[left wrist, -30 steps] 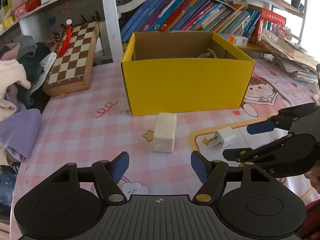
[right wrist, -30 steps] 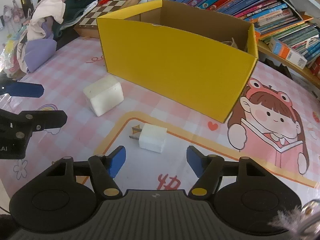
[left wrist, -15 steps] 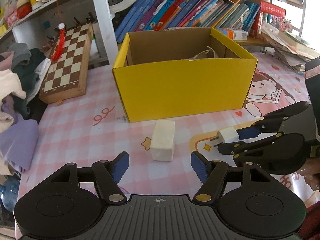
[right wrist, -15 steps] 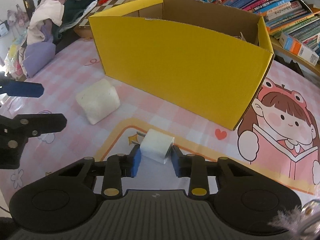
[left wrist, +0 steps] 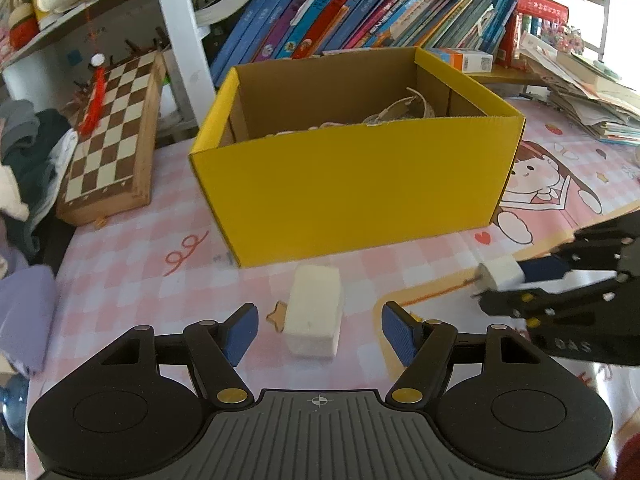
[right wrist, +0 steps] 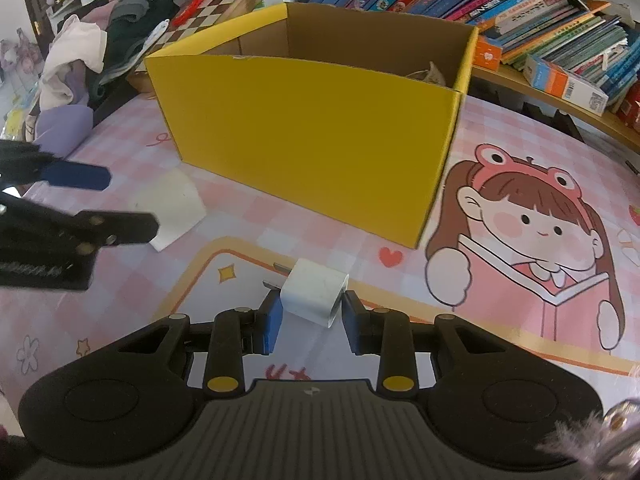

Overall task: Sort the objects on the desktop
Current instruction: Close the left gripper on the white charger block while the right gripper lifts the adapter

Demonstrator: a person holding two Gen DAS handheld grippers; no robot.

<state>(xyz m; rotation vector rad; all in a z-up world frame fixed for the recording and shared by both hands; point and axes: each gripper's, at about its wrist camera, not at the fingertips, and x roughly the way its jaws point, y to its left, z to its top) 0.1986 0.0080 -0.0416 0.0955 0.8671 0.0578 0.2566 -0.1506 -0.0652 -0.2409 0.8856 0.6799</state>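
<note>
Left wrist view: left gripper (left wrist: pixel 318 330) stood with its blue pads wide apart, holding nothing. White foam block (left wrist: pixel 314 311) lay on the bench (left wrist: pixel 120 272) directly ahead, its near end between the two fingertips, touching neither. Yellow box (left wrist: pixel 352 188) sat farther ahead, beyond the block, open-topped, with pale cord-like items inside. Right gripper (left wrist: pixel 516 280) entered from the right edge, blurred, with the white charger plug (left wrist: pixel 500 274) at its tip. Chessboard (left wrist: pixel 110 132) leaned ahead and to the left; row of books (left wrist: pixel 360 16) stood on the shelf behind the box.

Right wrist view: right gripper (right wrist: pixel 308 312) was closed onto the white charger plug (right wrist: pixel 314 296), both blue pads pressed to its sides, prongs pointing forward and left. Whether the plug cleared the bench (right wrist: pixel 400 280) could not be told. Yellow box (right wrist: pixel 312 140) stood ahead. Foam block (right wrist: pixel 172 208) lay ahead-left, partly hidden by the left gripper (right wrist: pixel 100 200), whose fingers were spread. Pile of clothes (right wrist: pixel 84 56) lay far left.
</note>
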